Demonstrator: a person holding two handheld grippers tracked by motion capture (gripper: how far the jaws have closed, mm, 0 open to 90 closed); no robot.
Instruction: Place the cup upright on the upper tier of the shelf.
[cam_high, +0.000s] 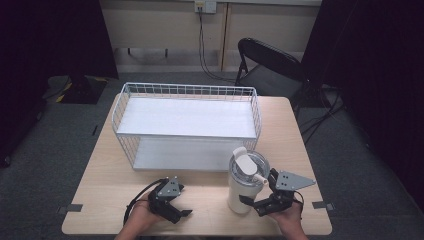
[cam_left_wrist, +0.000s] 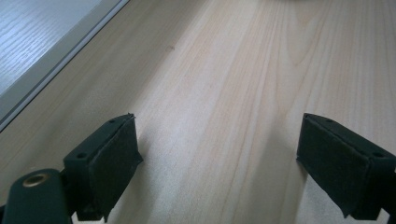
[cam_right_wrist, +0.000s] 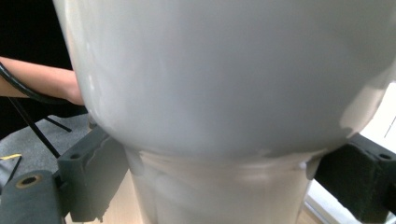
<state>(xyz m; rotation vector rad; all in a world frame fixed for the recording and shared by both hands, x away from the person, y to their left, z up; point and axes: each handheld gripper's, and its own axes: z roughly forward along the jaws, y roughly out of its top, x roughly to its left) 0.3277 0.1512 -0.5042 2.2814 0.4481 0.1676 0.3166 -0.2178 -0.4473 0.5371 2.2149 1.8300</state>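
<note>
From the high view, there's a light wood desk (cam_high: 200, 200) sitting on grey carpet, dark curtains on both sides, a pale wall at the back with an outlet and a cable hanging down, and a black folding chair (cam_high: 270, 65) past the desk's far right corner. A white wire basket shelf (cam_high: 185, 125) takes up the far half of the desk, well beyond both sets of fingers. The white tumbler (cam_high: 245, 187) with its clear flip lid stands upright just to the left of the right gripper (cam_high: 256, 204), whose fingers reach around its lower body. The left gripper (cam_high: 175, 212) rests low near the front edge, off to the tumbler's left and apart from it.

Left gripper view: the left gripper (cam_left_wrist: 219, 163) has its fingers (cam_left_wrist: 112, 163) spread wide with nothing but bare wood grain between them. The white shelf board's edge runs ahead and to the left of the fingers.

Right gripper view: the tumbler (cam_right_wrist: 224, 93) is right up close, sitting squarely between the fingers of the right gripper (cam_right_wrist: 215, 179). One finger (cam_right_wrist: 93, 172) sits against the narrower base part on the left side, the other one is at the right side; they look closed around the cup. A forearm and black cable show beyond the left finger, with grey carpet behind.
</note>
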